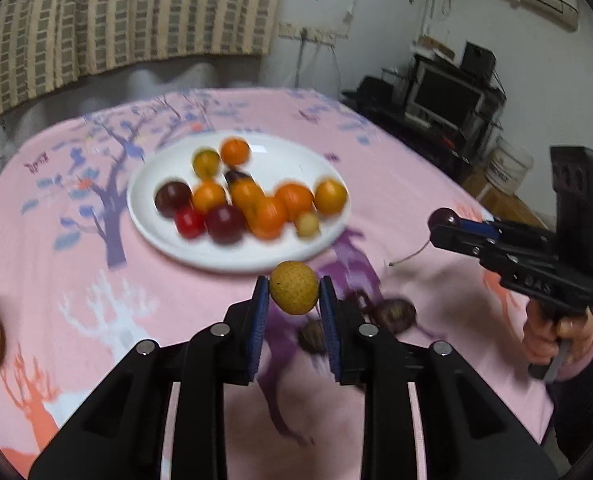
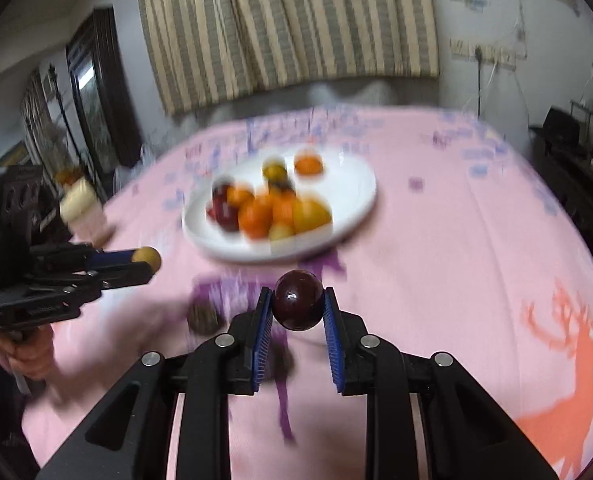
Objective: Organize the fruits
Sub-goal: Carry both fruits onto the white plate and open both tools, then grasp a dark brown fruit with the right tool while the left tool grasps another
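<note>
the left gripper (image 1: 294, 294) is clamped on a speckled yellow fruit (image 1: 294, 287), its blue pads pressing both sides, held above the pink worktop (image 1: 416, 184) just off the white plate (image 1: 280, 160) at the plate's 6 o'clock edge. the right gripper (image 2: 298, 306) is clamped on a dark purple plum (image 2: 298, 300), likewise lifted clear of the cloth at the plate's 6 o'clock. the plate carries a blurred heap of orange, yellow, red and dark purple fruits (image 1: 256, 200). in the left wrist view, two dark fruits (image 1: 394, 314) lie on the cloth at about 4 o'clock from the yellow fruit. a hand (image 1: 556, 336) grips the right gripper's handle at the 3 o'clock side of that view.
</note>
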`<move>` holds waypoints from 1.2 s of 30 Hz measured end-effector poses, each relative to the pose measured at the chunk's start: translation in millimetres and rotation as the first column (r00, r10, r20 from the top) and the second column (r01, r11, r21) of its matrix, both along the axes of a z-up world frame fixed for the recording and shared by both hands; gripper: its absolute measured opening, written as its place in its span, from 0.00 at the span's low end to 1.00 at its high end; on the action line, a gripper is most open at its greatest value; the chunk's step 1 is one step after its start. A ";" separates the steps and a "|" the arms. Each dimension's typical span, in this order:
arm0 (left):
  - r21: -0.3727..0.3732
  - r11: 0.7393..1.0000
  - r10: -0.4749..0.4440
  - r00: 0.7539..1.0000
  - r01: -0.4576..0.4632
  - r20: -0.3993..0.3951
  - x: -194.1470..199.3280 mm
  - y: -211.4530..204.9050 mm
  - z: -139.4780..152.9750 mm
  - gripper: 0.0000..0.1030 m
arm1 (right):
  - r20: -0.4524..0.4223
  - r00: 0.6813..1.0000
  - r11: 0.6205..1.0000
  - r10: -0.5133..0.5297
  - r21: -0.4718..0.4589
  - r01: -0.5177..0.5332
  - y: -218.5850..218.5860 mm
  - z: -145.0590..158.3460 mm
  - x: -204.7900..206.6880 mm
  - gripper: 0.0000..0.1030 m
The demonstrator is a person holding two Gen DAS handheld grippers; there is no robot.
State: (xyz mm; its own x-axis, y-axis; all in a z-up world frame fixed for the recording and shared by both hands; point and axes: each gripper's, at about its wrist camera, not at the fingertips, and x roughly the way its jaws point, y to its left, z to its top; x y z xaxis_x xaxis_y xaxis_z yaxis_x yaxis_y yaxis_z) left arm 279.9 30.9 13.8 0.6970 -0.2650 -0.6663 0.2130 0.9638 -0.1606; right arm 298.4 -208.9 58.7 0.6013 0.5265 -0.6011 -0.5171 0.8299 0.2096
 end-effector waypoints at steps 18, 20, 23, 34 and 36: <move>0.024 0.968 0.249 0.967 -0.251 0.059 78.3 37.4 6.6 0.70 | 0.038 0.999 1.000 0.008 -0.030 -0.007 73.6 5.2 66.2 0.42; 0.007 0.969 0.244 0.967 -0.245 0.073 67.0 37.7 16.7 0.76 | 0.027 1.000 1.000 0.007 0.000 -0.007 59.5 10.5 55.2 0.46; 0.010 0.964 0.264 0.959 -0.267 0.101 46.4 34.2 26.2 0.87 | 0.019 0.999 1.000 0.026 -0.018 -0.026 44.9 7.9 37.4 0.47; 0.179 0.945 0.265 0.961 -0.274 0.074 -12.6 19.4 -22.1 0.91 | -0.148 0.982 0.966 0.114 -0.216 -0.145 31.4 -46.2 -24.9 0.47; 0.165 0.945 0.281 0.959 -0.281 0.025 -10.3 26.9 -30.8 0.91 | -0.134 0.982 0.962 0.131 -0.222 -0.158 32.9 -45.9 -30.6 0.47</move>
State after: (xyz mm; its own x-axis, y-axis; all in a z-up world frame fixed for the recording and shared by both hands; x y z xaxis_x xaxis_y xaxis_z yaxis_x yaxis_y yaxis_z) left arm 269.5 57.8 -17.0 0.7282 0.0555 -0.6831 -0.0704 0.9975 0.0059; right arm 267.8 -176.0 12.8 0.4473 0.4418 -0.7777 -0.6186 0.7808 0.0877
